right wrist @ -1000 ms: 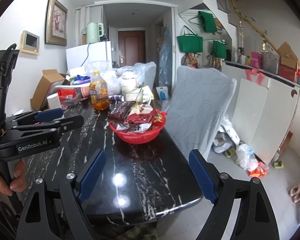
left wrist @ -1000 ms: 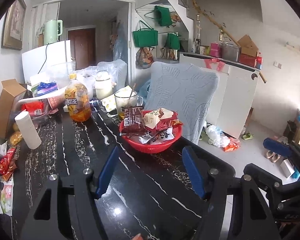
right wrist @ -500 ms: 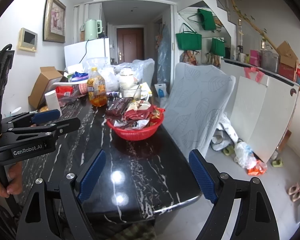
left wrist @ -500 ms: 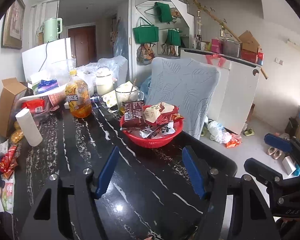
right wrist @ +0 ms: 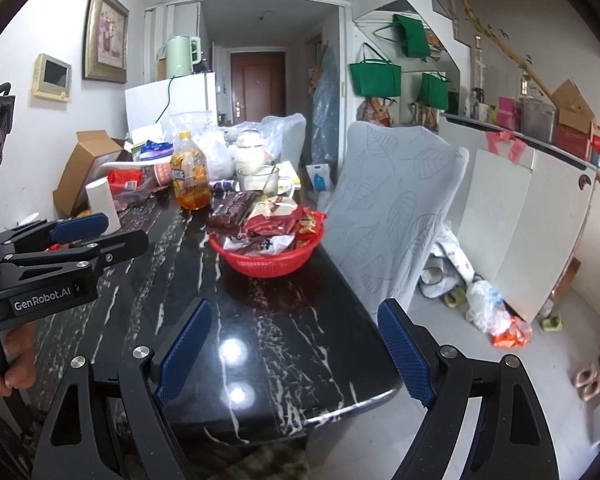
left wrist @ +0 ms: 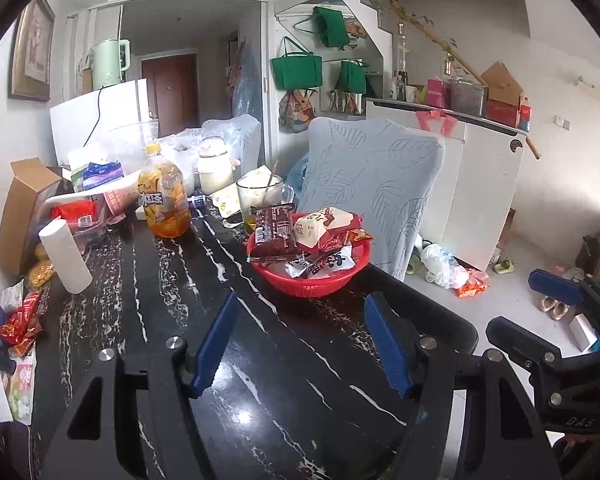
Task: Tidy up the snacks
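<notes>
A red basket (left wrist: 342, 280) (right wrist: 268, 268) stands on the black marble table (left wrist: 148, 300), heaped with snack packets. A dark brown packet (left wrist: 274, 230) and a white-and-red one (left wrist: 324, 228) lie on top. Loose red wrappers (left wrist: 20, 320) lie at the table's left edge. My left gripper (left wrist: 302, 344) hovers over the table short of the basket, open, with nothing between its blue pads. My right gripper (right wrist: 294, 354) is open and empty near the table's front corner. Each wrist view shows the other gripper at its edge: the right gripper (left wrist: 518, 304) and the left gripper (right wrist: 120, 230).
Behind the basket stand a glass mug (left wrist: 262, 196), an orange drink bottle (left wrist: 164, 200), a paper roll (left wrist: 66, 256), a cardboard box (left wrist: 24, 200) and plastic tubs. A chair with a leaf-print cover (right wrist: 392, 208) stands against the table's right side. Bags and slippers lie on the floor.
</notes>
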{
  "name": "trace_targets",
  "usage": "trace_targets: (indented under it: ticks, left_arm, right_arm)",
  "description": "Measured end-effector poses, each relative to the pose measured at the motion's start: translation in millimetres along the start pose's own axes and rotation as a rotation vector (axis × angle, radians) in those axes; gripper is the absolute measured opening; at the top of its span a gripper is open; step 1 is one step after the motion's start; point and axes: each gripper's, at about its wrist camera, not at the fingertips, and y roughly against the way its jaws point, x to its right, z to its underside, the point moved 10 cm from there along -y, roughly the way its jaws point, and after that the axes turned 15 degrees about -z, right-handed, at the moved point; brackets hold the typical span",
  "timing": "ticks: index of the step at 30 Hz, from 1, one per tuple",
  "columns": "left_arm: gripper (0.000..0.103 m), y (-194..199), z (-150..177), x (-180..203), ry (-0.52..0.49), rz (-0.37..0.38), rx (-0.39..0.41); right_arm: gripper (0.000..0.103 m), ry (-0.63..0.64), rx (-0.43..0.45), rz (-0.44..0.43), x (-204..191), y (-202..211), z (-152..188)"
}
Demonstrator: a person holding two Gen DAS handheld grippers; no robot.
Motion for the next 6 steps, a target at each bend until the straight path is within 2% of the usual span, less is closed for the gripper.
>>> trace_targets:
  ticks: [6]
  left_arm:
    - [0.065, 0.8, 0.4, 1.0, 0.001, 0.015, 0.001]
  right_arm:
    - [0.086, 0.003, -0.003, -0.005, -1.4, -1.8, 2.0]
